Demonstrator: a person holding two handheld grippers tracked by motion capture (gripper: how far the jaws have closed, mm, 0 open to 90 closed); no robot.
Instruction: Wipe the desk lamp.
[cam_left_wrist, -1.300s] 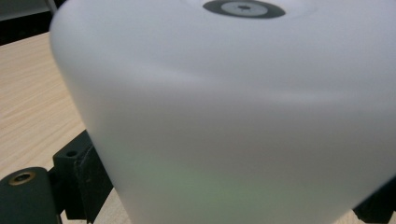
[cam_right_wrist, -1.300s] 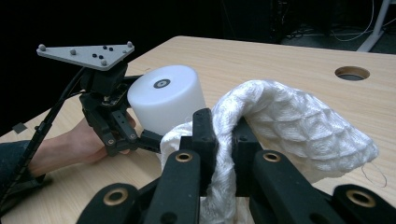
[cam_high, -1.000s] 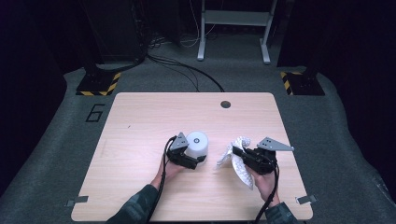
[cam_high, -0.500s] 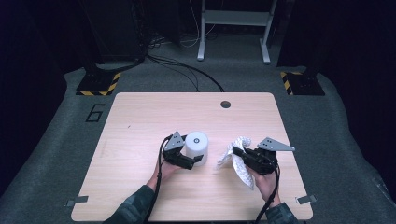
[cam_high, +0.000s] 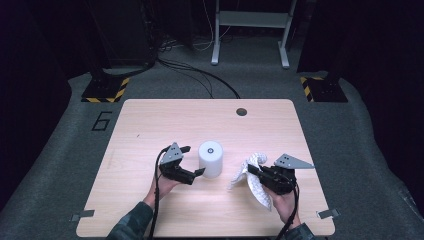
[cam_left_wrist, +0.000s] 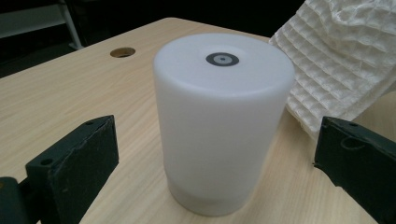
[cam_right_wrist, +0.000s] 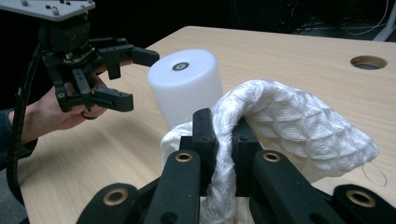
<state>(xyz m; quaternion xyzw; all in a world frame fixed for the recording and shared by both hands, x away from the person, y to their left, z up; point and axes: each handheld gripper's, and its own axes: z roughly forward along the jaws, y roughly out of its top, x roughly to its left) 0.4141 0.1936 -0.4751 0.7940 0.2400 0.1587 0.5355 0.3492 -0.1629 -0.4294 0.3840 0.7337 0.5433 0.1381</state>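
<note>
A white cylinder (cam_high: 210, 157) with a small dark ring on top stands upright mid-table. My left gripper (cam_high: 194, 160) is open just to its left, fingertips at its side without clamping it. In the left gripper view the cylinder (cam_left_wrist: 219, 121) sits just ahead of the spread jaws of the left gripper (cam_left_wrist: 218, 140). My right gripper (cam_high: 252, 172) is shut on a white waffle-weave cloth (cam_high: 258, 190), right of the cylinder. In the right gripper view the cloth (cam_right_wrist: 289, 126) bunches over the right gripper (cam_right_wrist: 224, 140), with the cylinder (cam_right_wrist: 187, 84) and left gripper (cam_right_wrist: 137, 77) beyond.
The wooden table (cam_high: 150, 125) has a round cable hole (cam_high: 241, 111) near its far edge. Floor cables, yellow-black striped bases and a metal frame lie beyond the table. The cloth (cam_left_wrist: 341, 60) hangs close to the cylinder's right side.
My left gripper has drawn back to the left, away from the cylinder, which stays put. The right gripper and cloth have barely moved.
</note>
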